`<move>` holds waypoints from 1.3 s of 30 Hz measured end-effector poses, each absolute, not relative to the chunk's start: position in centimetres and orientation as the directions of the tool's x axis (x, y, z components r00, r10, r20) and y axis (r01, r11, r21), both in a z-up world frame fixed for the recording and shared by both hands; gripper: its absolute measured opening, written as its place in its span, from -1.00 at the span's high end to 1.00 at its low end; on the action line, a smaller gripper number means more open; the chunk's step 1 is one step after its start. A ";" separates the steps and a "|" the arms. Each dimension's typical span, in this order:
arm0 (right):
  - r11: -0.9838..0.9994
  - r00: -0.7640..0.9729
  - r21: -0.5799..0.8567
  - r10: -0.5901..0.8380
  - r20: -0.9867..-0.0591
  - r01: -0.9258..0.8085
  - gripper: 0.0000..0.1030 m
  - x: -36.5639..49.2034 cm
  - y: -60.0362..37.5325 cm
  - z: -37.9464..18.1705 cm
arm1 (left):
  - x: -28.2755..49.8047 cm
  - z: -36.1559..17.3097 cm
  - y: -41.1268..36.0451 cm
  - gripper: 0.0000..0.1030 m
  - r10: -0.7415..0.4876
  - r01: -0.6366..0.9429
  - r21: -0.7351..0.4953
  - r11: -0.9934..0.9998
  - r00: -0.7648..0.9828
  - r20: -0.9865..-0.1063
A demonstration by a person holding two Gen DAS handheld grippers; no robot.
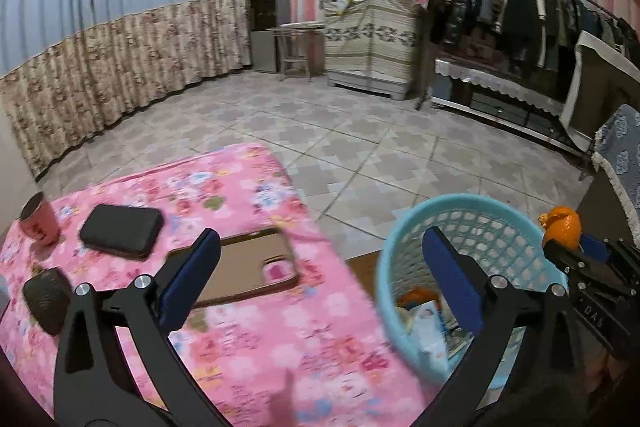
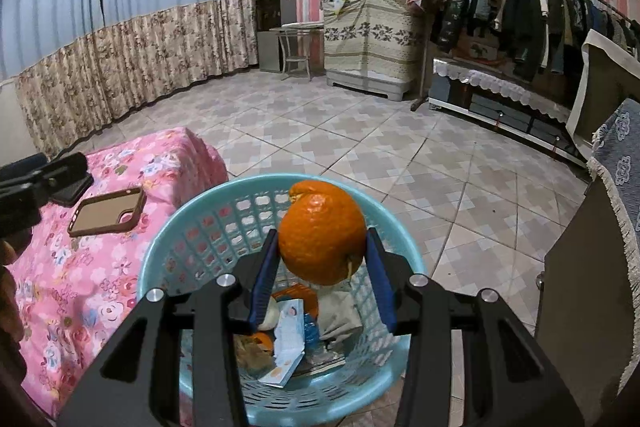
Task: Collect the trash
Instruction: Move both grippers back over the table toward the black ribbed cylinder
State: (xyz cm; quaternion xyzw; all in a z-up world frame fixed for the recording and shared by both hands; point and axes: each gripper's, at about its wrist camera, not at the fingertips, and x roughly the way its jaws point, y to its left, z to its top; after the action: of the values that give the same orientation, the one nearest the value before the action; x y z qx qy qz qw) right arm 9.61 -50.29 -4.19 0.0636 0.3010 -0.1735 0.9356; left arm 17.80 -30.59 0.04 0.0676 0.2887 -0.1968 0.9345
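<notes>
My right gripper (image 2: 322,255) is shut on an orange peel (image 2: 322,233) shaped like a whole orange and holds it over the light blue mesh trash basket (image 2: 176,247). The basket holds paper wrappers, peel pieces and other scraps (image 2: 288,339). In the left wrist view the basket (image 1: 404,227) stands to the right of the table, and the right gripper with the orange peel (image 1: 562,227) shows at the far right. My left gripper (image 1: 320,275) is open and empty above the pink floral tablecloth (image 1: 280,347), between the table and the basket.
On the pink cloth lie a phone in a brown case (image 1: 244,267), a black pouch (image 1: 122,229), a pink cup (image 1: 40,221) and a dark round object (image 1: 46,301). A dark cabinet (image 2: 580,287) stands right of the basket. Tiled floor lies beyond.
</notes>
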 end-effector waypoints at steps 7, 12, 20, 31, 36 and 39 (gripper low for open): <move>0.934 0.757 0.021 -0.276 -0.593 0.357 0.14 10.4 -49.6 -4.8 | 16.8 -0.1 -26.4 -0.89 -0.257 0.336 0.048 0.941 0.798 -0.545; 0.932 0.755 0.018 -0.281 -0.592 0.361 -0.14 10.8 -49.1 -5.1 | 16.2 0.2 -23.3 -0.89 -0.227 0.297 0.048 0.954 0.814 -0.534; 0.916 0.768 0.022 -0.324 -0.553 0.402 -0.75 11.3 -47.8 -3.8 | 15.2 0.9 -16.9 -0.89 -0.153 0.223 0.077 0.972 0.845 -0.512; 0.957 0.829 -0.011 -0.257 -0.497 0.290 -0.88 10.4 -39.4 -0.3 | 14.8 2.1 -6.9 -0.89 -0.041 0.095 0.085 0.992 0.869 -0.492; 0.976 0.843 0.004 -0.184 -0.505 0.216 -0.89 10.9 -35.0 0.5 | 15.2 2.9 -2.5 -0.89 -0.015 0.049 0.058 0.997 0.876 -0.482; 0.984 0.845 -0.040 -0.168 -0.508 0.171 -0.89 11.9 -31.9 0.8 | 15.7 2.5 -0.4 -0.89 0.003 0.022 0.044 0.999 0.873 -0.487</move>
State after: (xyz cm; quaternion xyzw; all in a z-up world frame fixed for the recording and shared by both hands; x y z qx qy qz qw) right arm 11.95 -31.93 0.80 0.0035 0.2640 -0.0883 0.9605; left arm 15.74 -0.37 2.54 0.0241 0.2517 -0.0049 0.9675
